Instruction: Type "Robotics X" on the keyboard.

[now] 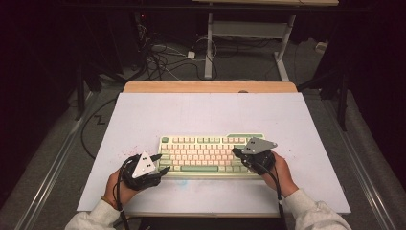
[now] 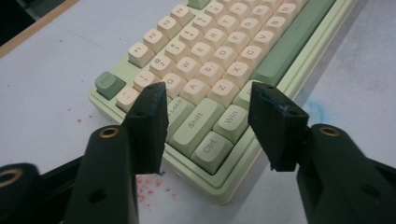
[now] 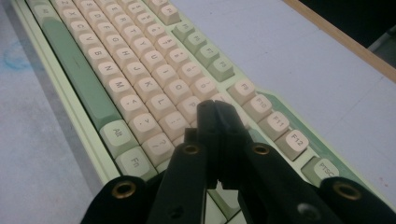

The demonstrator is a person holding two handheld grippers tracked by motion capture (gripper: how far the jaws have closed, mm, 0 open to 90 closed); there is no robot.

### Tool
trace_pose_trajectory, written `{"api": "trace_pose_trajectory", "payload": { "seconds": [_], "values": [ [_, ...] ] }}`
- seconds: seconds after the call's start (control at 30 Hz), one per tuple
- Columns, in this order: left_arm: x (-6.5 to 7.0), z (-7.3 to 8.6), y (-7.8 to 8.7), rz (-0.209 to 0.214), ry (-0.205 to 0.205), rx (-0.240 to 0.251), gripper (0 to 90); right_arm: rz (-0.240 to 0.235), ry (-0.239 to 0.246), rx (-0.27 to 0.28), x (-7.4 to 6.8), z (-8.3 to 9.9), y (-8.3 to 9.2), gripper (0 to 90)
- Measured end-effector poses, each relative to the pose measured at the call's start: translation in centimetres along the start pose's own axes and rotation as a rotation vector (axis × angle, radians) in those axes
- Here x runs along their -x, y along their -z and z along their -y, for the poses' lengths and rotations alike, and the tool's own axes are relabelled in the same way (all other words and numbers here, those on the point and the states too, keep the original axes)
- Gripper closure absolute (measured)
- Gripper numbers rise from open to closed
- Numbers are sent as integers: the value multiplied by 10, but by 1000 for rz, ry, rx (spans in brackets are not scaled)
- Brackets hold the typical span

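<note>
The left hand-held gripper (image 2: 208,128) hovers with its jaws spread over the Shift, Ctrl and Win keys at the near left corner of the mechanical keyboard (image 2: 219,60). The right hand-held gripper (image 3: 215,116) has its jaws pressed together, empty, above the keys at the keyboard's right end. The keyboard lies on the white counter (image 1: 206,110).

In the left gripper view we lose the keyboard (image 2: 219,93) past the top edge, and the left gripper's fingers (image 2: 148,126) cover keys beside Caps Lock. In the right gripper view, the right gripper (image 3: 215,112) hides the keys beneath it.
</note>
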State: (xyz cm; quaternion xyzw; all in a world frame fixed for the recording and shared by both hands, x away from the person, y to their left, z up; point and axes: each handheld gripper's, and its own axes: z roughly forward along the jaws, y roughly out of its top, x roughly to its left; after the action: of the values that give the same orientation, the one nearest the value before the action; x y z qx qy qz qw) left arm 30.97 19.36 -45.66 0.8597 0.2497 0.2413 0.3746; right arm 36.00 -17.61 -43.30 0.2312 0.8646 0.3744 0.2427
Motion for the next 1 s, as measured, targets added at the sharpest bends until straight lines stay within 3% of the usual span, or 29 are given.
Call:
{"api": "trace_pose_trajectory", "payload": {
  "seconds": [0.03, 0.07, 0.13, 0.2, 0.23, 1.0],
  "values": [
    [0, 1, 0, 9, 11, -3, 388, -4, 6, 0, -1, -2, -2, 900],
    [1, 2, -1, -13, 8, -4, 316, -6, 9, 1, -1, -3, -4, 900],
    [2, 4, 0, -42, 17, -4, 263, -8, 8, 2, -1, -4, -5, 900],
    [2, 6, 0, -41, 28, 2, 255, -12, 16, -3, -2, -5, -7, 900],
    [2, 7, 1, -49, 34, 2, 208, -17, 18, -3, -2, -7, -9, 900],
    [5, 17, 12, -85, 65, 18, 203, -33, 27, -19, -4, -21, -28, 900]
  ]
}}
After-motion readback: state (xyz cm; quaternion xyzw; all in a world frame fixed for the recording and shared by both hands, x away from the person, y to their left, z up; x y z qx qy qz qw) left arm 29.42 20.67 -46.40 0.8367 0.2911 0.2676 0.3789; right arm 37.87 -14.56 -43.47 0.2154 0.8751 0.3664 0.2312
